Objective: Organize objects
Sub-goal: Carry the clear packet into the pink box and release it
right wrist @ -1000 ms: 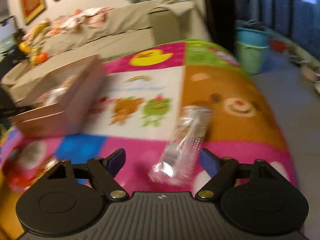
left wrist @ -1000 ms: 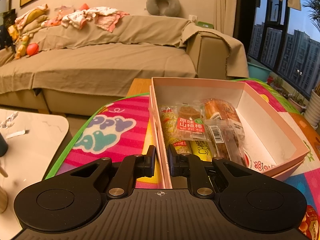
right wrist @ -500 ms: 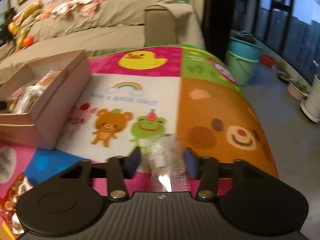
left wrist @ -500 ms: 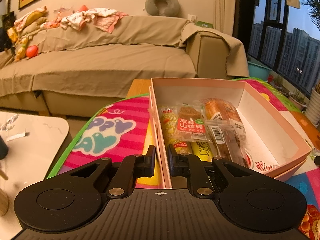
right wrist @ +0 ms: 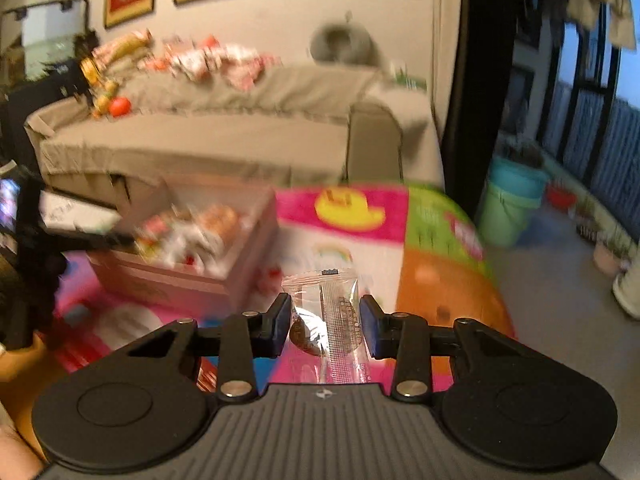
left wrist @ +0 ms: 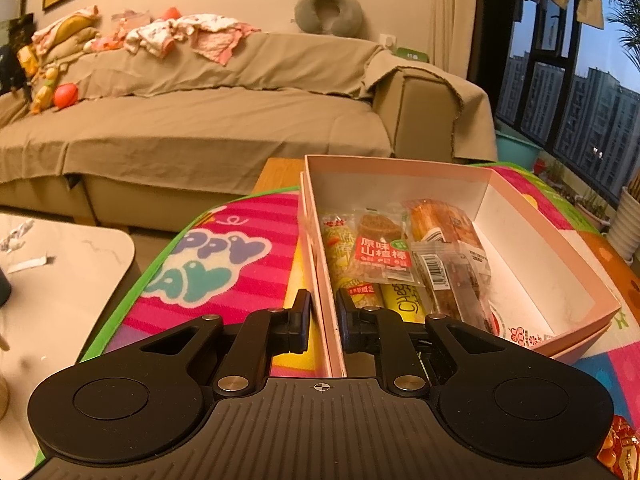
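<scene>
- On the colourful play mat, in the left wrist view, a pink box sits with its near left wall clamped between the 2 fingers of the left gripper: one finger outside, one inside, pressed tight on the cardboard.
- Inside the box, several wrapped snacks lie packed against the left side; the right part of the floor is bare.
- Behind the mat stands a sofa under a beige cover, with clothes and a grey neck pillow along its back.
- A pale table is at the left edge.
- In the right wrist view, much blurred, the right gripper is raised above the mat, its jaws closing on a clear-wrapped snack with a dark piece inside; both blue pads touch the wrapper.
- The box lies to the left and beyond, well apart from the held snack.
- A green bucket stands on the floor at the right.
</scene>
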`<act>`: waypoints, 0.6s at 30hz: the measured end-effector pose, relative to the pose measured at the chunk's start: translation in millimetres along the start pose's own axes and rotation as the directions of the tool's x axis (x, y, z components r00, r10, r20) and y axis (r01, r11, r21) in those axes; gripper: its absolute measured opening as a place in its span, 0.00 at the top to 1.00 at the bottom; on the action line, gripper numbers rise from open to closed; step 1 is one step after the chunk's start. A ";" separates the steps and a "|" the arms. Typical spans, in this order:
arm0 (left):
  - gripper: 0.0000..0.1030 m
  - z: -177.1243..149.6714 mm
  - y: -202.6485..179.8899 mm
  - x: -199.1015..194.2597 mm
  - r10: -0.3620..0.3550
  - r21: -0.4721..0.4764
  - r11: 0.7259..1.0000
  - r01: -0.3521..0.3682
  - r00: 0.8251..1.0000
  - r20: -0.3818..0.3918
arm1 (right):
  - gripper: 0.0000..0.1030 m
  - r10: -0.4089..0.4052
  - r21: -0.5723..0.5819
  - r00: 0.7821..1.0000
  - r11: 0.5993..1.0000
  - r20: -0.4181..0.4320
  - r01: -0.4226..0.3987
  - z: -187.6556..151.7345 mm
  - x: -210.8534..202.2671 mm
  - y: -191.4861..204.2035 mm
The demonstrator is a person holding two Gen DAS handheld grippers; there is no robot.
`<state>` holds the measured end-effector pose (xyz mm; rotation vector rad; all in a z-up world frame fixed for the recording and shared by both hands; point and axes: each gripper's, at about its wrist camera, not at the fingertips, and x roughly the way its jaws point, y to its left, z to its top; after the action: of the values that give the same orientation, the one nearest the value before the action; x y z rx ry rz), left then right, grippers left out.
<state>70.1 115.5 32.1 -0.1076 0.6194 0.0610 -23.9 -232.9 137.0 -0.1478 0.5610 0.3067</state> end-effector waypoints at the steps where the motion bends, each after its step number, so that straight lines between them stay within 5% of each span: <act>1: 0.84 -0.1 -0.2 0.0 0.001 -0.001 1.000 -0.001 1.000 0.001 | 0.64 0.003 -0.006 1.000 1.000 0.030 -0.003 6.6 -8.7 3.4; 8: 0.84 0.1 -0.6 -0.6 -0.003 0.000 1.000 0.003 1.000 0.002 | 0.64 0.052 -0.068 0.983 0.997 0.177 -0.040 58.8 -40.4 27.7; 18: 0.84 -0.4 0.6 -0.4 -0.008 -0.002 1.000 0.008 1.000 0.004 | 0.64 0.134 -0.119 0.957 0.987 0.256 -0.107 100.1 -40.5 66.1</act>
<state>69.5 116.1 31.9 -0.1120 0.6147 0.0547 -27.9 -158.3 239.3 -0.1708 0.2896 0.4674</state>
